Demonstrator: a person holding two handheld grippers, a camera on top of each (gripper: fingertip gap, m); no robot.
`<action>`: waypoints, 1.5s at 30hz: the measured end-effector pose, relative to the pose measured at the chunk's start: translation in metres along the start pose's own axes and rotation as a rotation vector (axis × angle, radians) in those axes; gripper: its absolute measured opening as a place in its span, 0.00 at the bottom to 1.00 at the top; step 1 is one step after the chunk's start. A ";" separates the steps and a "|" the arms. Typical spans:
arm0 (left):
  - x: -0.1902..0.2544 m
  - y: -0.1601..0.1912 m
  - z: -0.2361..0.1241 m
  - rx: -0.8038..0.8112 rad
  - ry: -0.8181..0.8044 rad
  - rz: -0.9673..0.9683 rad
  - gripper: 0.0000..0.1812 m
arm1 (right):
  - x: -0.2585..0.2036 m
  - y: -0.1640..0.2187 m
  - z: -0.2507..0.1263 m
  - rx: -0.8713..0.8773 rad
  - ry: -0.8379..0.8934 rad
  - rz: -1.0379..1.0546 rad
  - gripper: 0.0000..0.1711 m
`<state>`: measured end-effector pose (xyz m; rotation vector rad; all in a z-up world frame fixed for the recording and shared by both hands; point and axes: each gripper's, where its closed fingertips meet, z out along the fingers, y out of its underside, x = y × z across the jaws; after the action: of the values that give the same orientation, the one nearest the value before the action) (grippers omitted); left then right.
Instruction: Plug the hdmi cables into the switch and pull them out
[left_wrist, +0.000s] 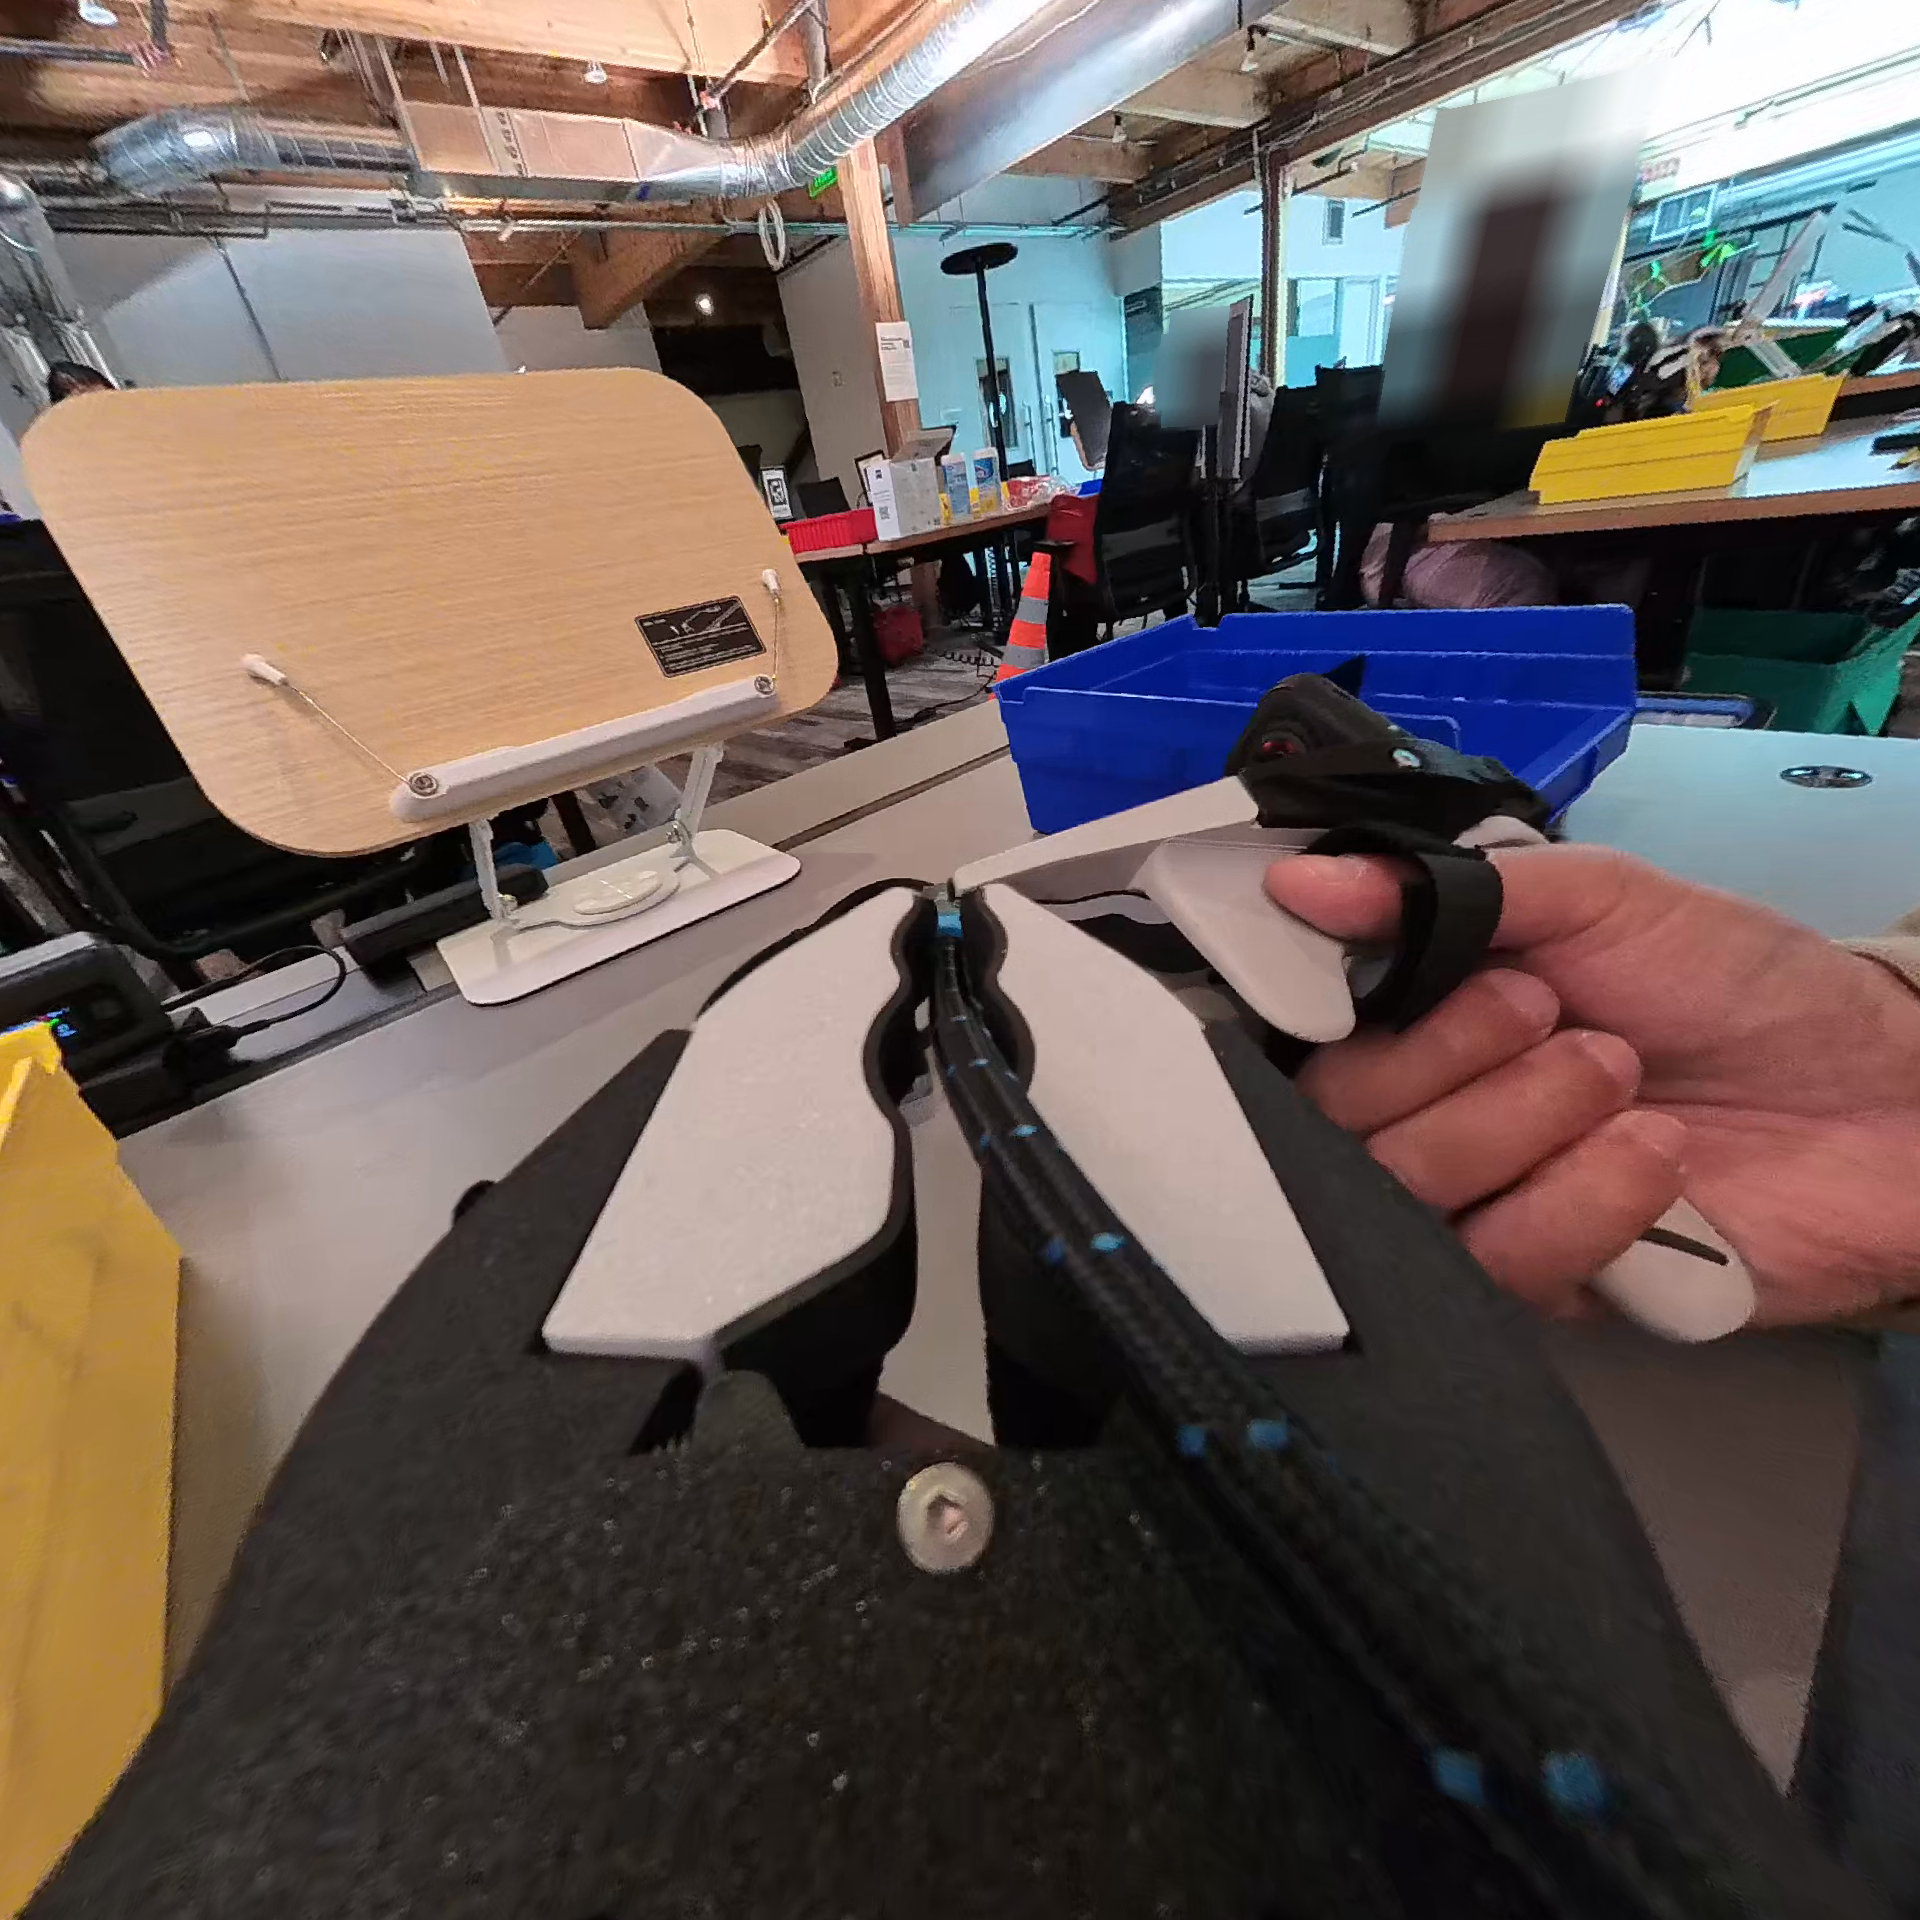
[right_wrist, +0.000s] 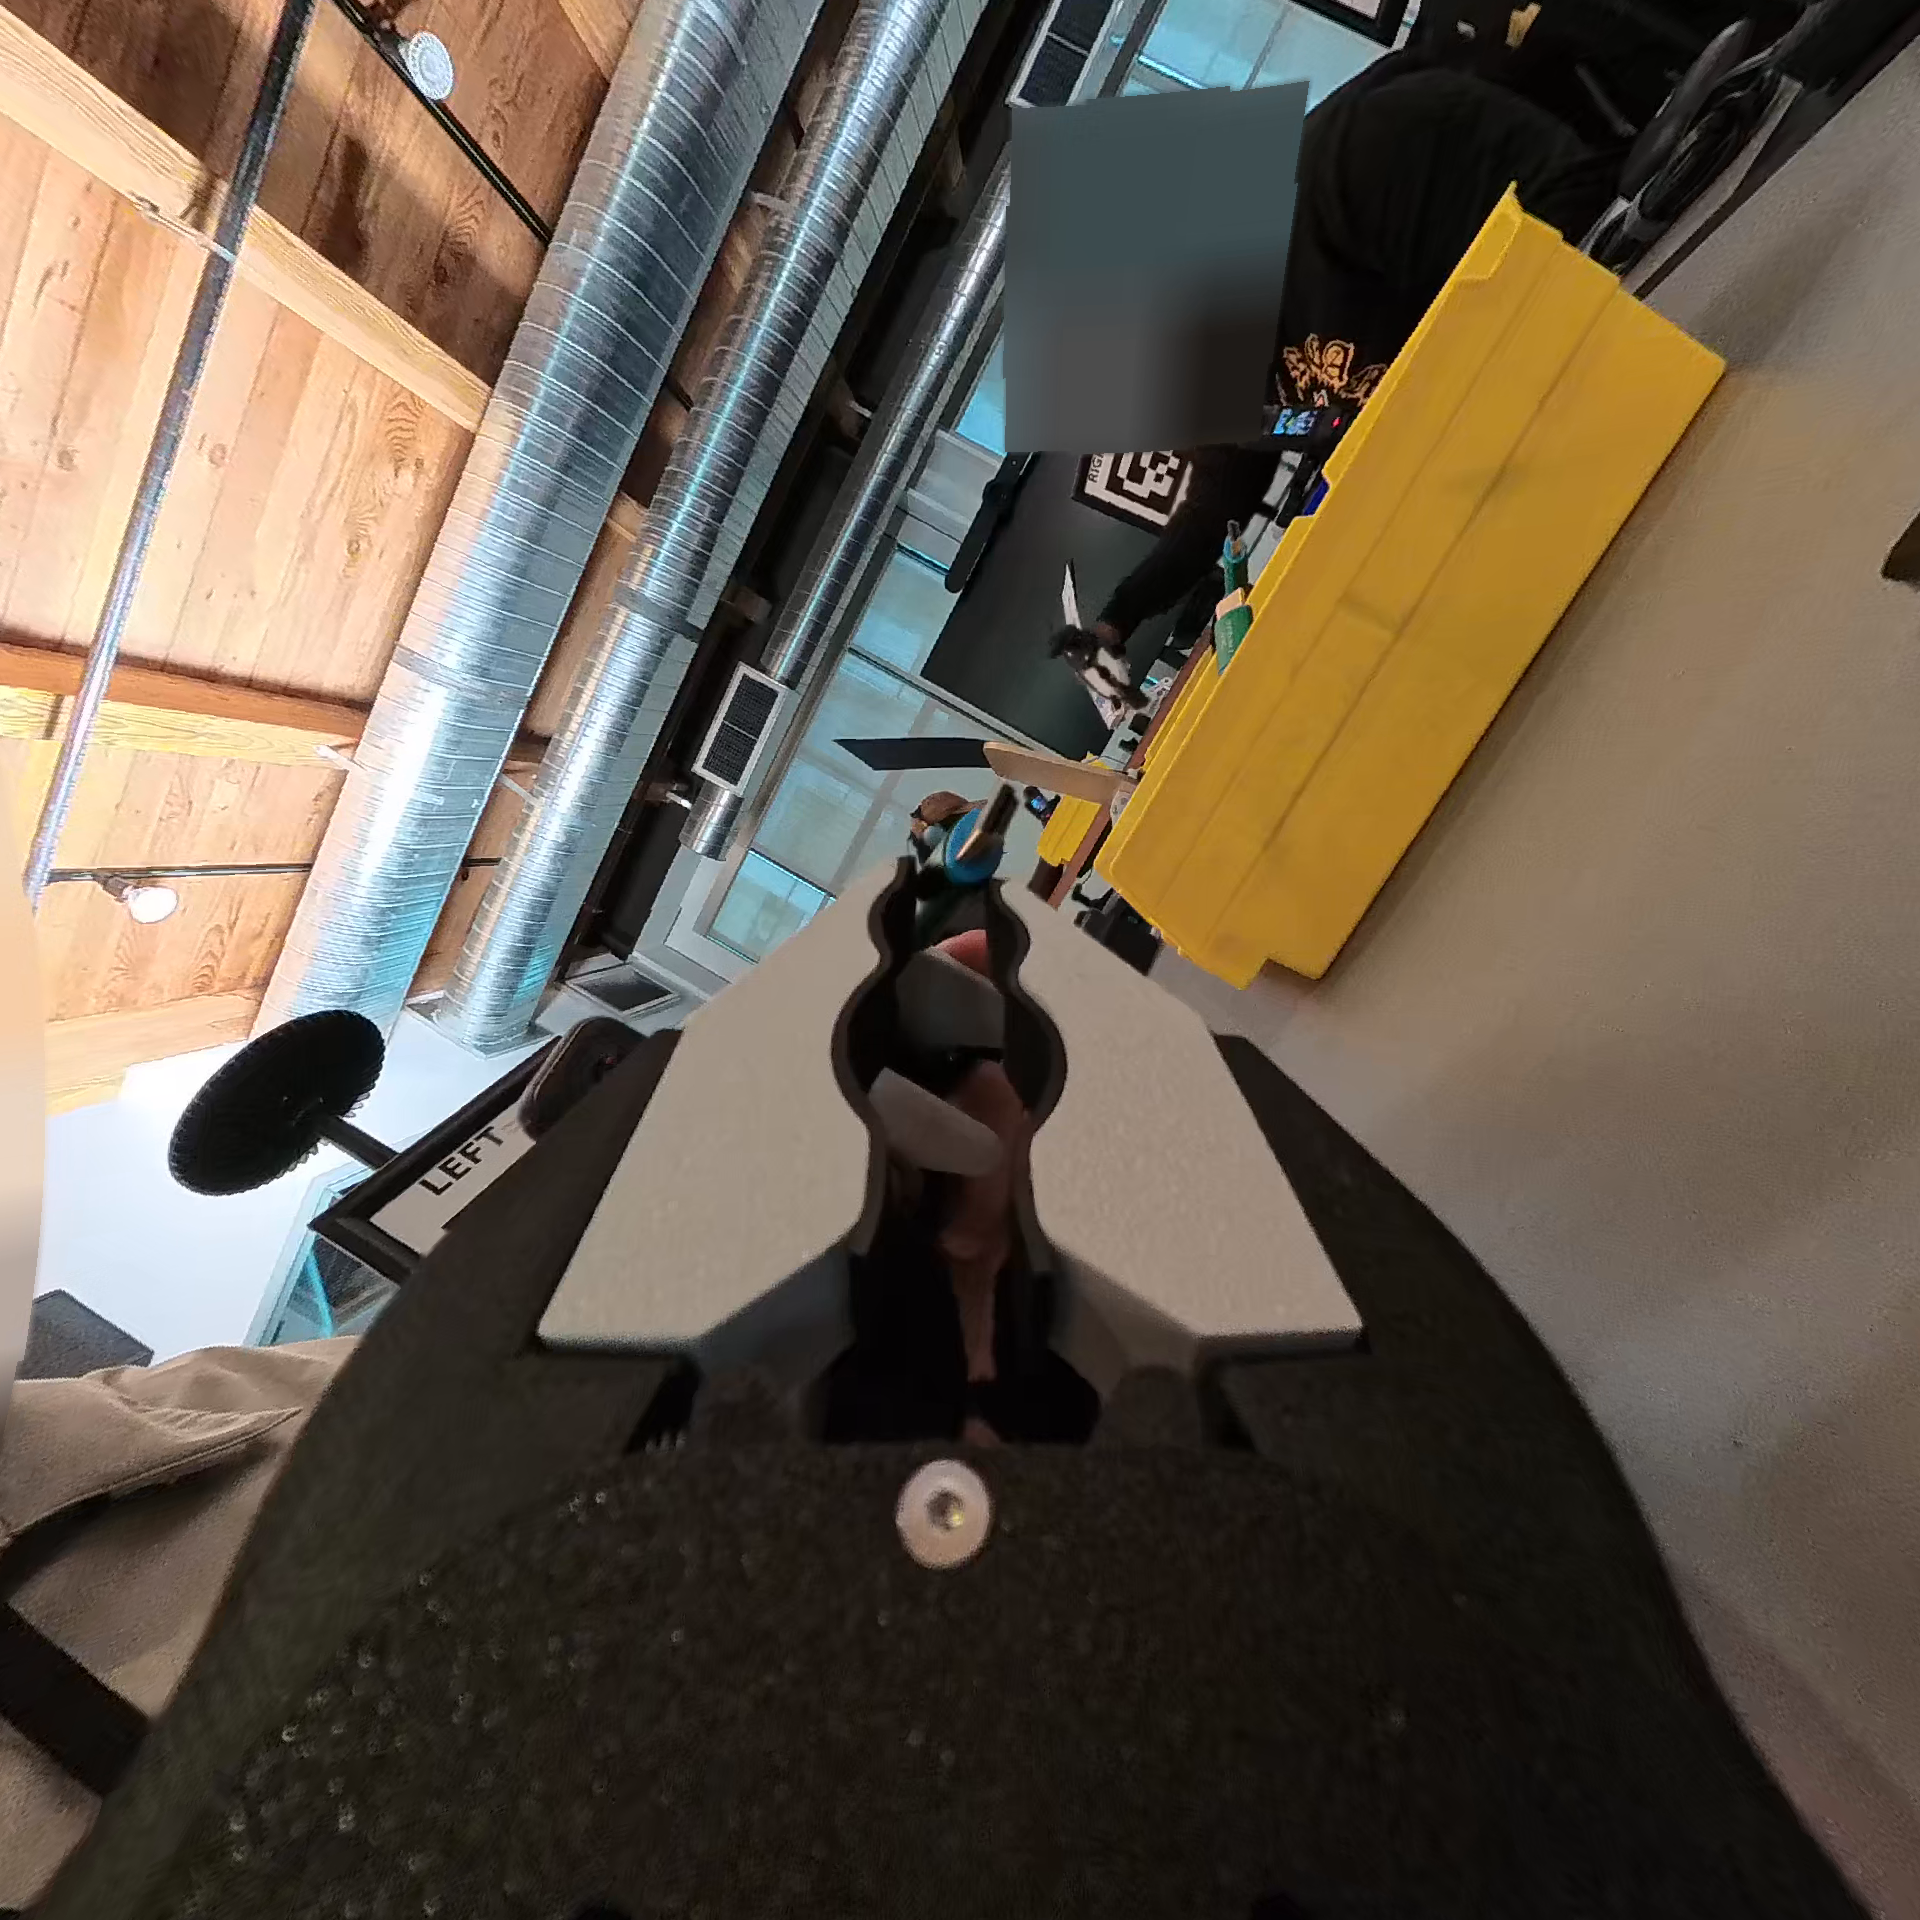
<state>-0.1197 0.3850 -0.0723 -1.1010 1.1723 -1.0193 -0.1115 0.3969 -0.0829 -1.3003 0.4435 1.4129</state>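
Braided, woven-looking cable (left_wrist: 1049, 1174) between the left tool's (left_wrist: 940, 904) matt white fingers (left_wrist: 748, 1153); pale wood-grain board (left_wrist: 416, 592), glossy blue plastic bin (left_wrist: 1340, 727), smooth worktop (left_wrist: 665, 997).

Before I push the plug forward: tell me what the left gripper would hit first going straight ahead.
Probably the right gripper: its white tips sit just past the left gripper, which is shut on the braided cable. Beyond lies grey table. Depth is unclear, and no switch shows.

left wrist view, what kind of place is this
Most likely a shared workshop or lab in a converted industrial building: bare metal ducts run under a timber ceiling, long worktables carry yellow bins, and office chairs stand around them.
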 end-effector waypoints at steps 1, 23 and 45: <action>0.000 0.002 0.001 -0.012 -0.005 0.008 0.04 | 0.000 -0.001 0.000 0.004 0.000 0.003 0.07; 0.008 0.013 0.005 -0.085 0.017 -0.022 0.19 | 0.004 -0.009 -0.006 0.011 0.080 -0.099 0.07; -0.042 0.030 -0.009 -0.181 -0.008 -0.108 0.11 | 0.044 -0.029 -0.030 -0.146 0.311 -0.280 0.22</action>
<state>-0.1328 0.4301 -0.0952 -1.3214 1.2280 -1.0050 -0.0634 0.4015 -0.1199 -1.6421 0.3510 1.0277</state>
